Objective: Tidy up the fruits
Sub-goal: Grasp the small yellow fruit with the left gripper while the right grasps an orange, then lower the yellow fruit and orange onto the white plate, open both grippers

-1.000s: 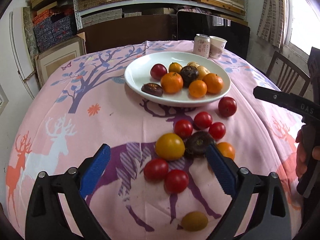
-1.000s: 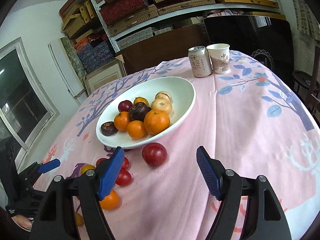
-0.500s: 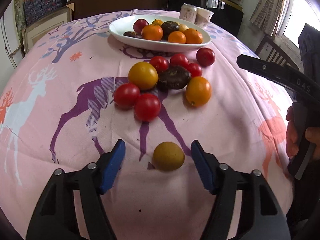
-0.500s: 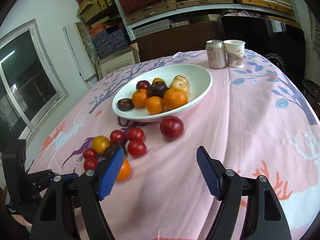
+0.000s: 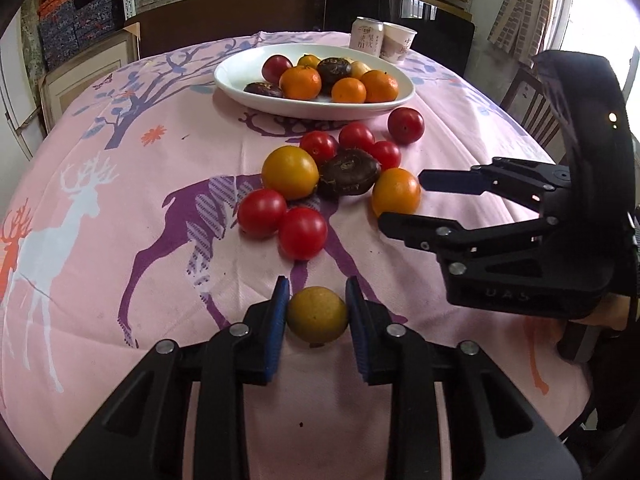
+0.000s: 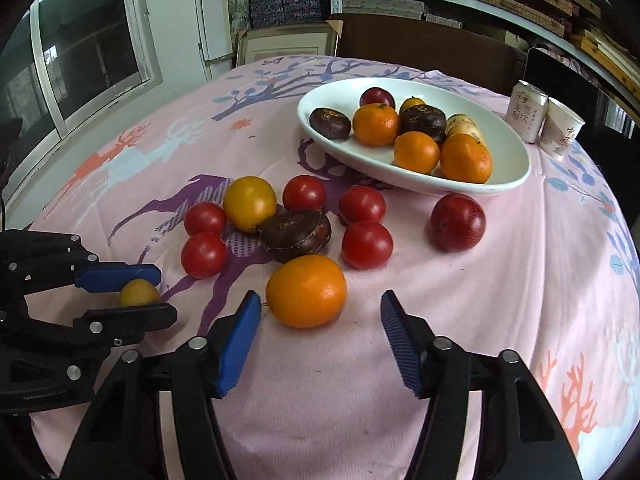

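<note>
My left gripper is shut on a small yellow-green fruit at the near edge of the pink tablecloth; it also shows in the right wrist view. My right gripper is open, its jaws on either side of an orange without touching it. Beyond lie several red tomatoes, a yellow tomato, a dark brown fruit and a red plum. A white plate holds oranges and dark fruits.
A drink can and a paper cup stand behind the plate. A dark chair back and shelves with boxes lie beyond the table. A window is at the left in the right wrist view.
My left gripper moved forward around the yellow-green fruit and closed on it. My right gripper came down toward the loose orange, which now sits between its open jaws.
</note>
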